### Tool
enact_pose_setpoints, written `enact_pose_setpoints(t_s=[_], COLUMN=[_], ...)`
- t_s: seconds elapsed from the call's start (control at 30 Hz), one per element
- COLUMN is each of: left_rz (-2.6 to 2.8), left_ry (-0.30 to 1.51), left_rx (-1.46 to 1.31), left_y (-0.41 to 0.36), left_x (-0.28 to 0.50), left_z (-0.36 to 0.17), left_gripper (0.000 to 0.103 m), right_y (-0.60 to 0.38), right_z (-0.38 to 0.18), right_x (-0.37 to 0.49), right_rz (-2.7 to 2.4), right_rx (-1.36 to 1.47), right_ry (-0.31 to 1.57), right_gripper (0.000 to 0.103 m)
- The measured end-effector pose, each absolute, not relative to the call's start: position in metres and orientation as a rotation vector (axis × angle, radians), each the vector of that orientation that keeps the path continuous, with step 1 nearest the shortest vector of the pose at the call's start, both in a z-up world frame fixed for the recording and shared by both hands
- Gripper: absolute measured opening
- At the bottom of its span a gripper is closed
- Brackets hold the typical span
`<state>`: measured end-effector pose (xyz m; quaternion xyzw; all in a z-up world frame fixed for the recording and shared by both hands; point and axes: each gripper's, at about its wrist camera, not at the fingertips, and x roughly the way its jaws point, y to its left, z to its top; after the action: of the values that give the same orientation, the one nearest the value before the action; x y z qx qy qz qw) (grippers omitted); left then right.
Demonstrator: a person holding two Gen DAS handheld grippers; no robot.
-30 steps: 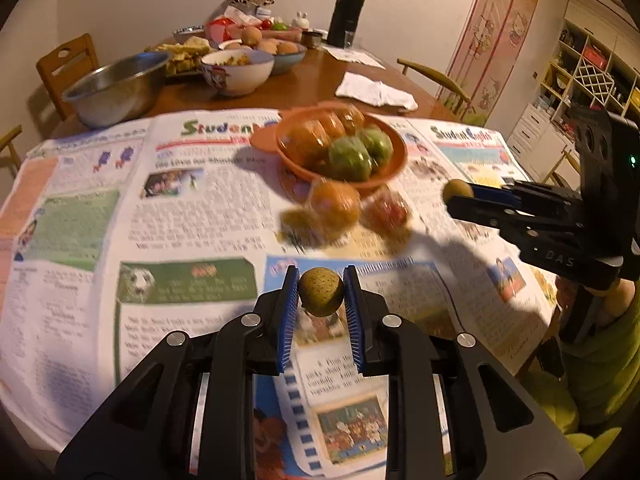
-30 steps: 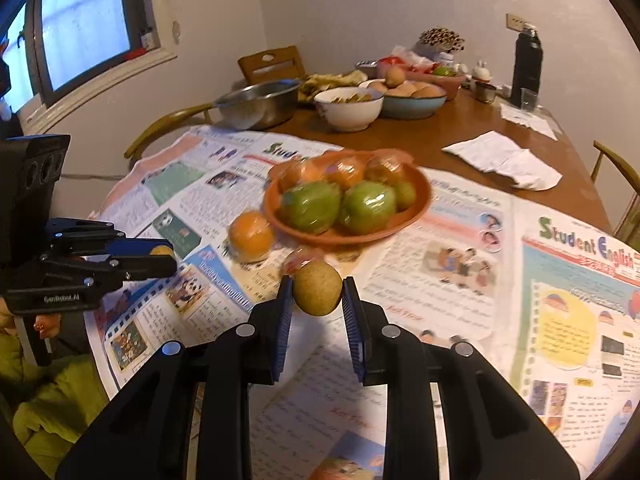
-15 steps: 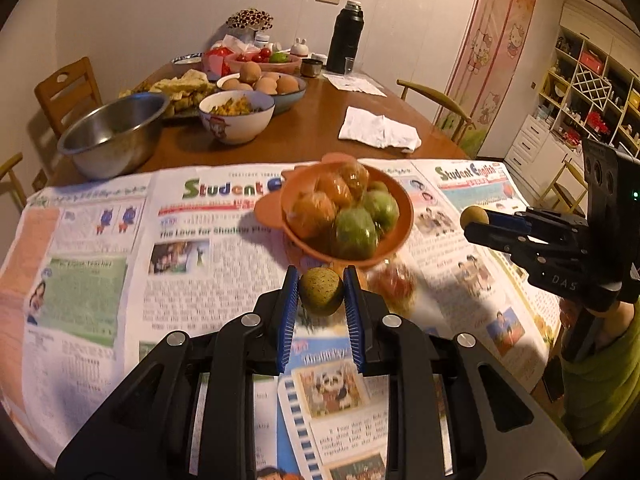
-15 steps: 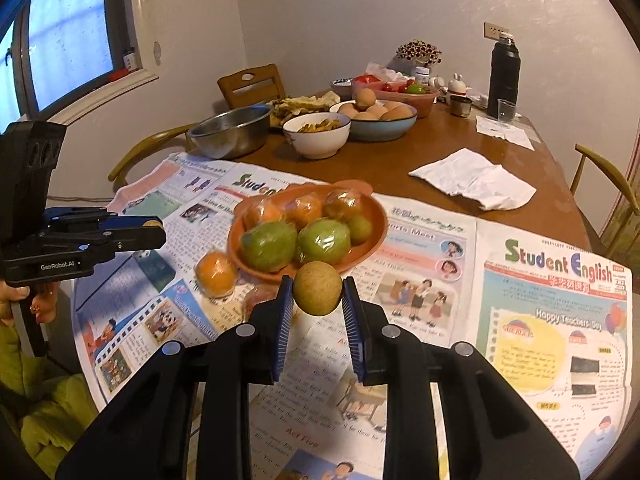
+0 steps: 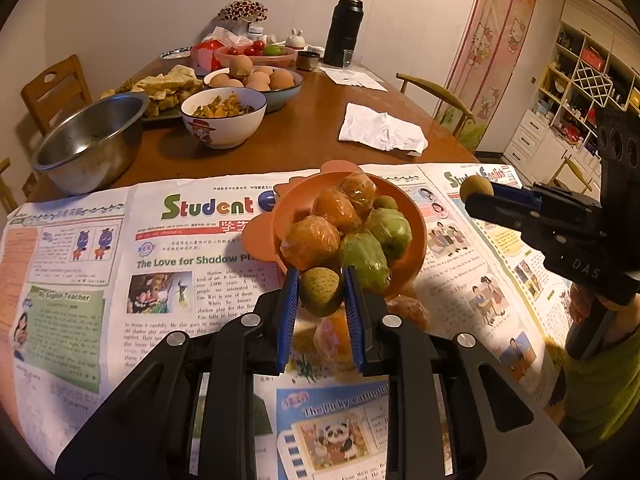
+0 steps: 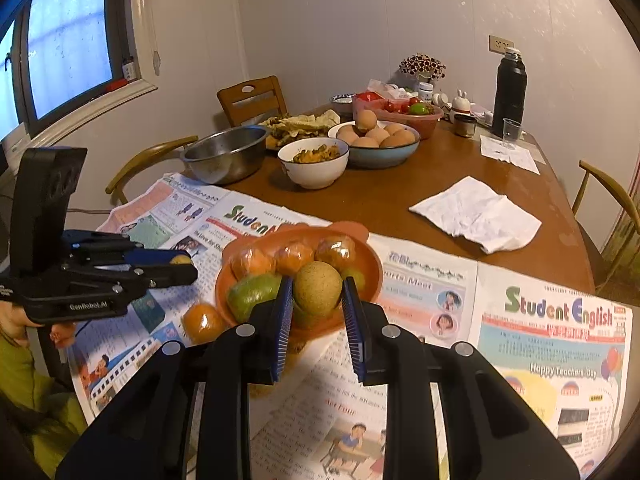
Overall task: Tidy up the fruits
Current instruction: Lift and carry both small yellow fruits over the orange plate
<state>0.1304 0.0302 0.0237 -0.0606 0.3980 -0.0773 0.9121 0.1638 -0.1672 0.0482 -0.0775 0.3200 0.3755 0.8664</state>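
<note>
An orange bowl on the newspaper holds wrapped oranges and green fruits; it also shows in the right wrist view. My left gripper is shut on a small brown-green round fruit, held above the bowl's near rim. My right gripper is shut on a similar tan round fruit, held above the bowl's near side. A wrapped orange lies on the paper left of the bowl, and another wrapped fruit lies by the bowl.
Newspaper covers the near table. Farther back stand a steel bowl, a white food bowl, a bowl of eggs, a black flask and a crumpled napkin. Chairs surround the table.
Both grippers have risen and moved forward toward the orange bowl, each still holding its fruit. The bowl now sits right behind the fingertips in both views.
</note>
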Motion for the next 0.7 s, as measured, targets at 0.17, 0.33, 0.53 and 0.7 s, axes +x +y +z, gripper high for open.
enact_pose_setpoints(t_s=[0.17,0.33,0.53,0.7], left_rz=[-0.158,-0.156,-0.176,-0.193], left_ry=[0.83,0.829,0.829,0.848], left_rx=[-0.134,-0.137,-0.144,-0.14], left_y=[0.034,0.038,0.038,0.033], left_x=[0.142,0.157,0.181,0.201], left_z=[0.018,0.021,0.026,0.024], left_gripper=[0.015,0.015,0.015,0.015], right_y=[-0.161,-0.157,-0.156,-0.158], right_z=[0.046,0.039,0.03,0.026], right_x=[0.176,0.187,0.197,0.203], right_rz=[0.788,0.785,0.774,0.763], right_rx=[-0.162,-0.159,-0.15,-0.142], right_ry=[0.677,0.696,0.717,0.727], right_gripper=[0.024,0.024,0.024,0.024])
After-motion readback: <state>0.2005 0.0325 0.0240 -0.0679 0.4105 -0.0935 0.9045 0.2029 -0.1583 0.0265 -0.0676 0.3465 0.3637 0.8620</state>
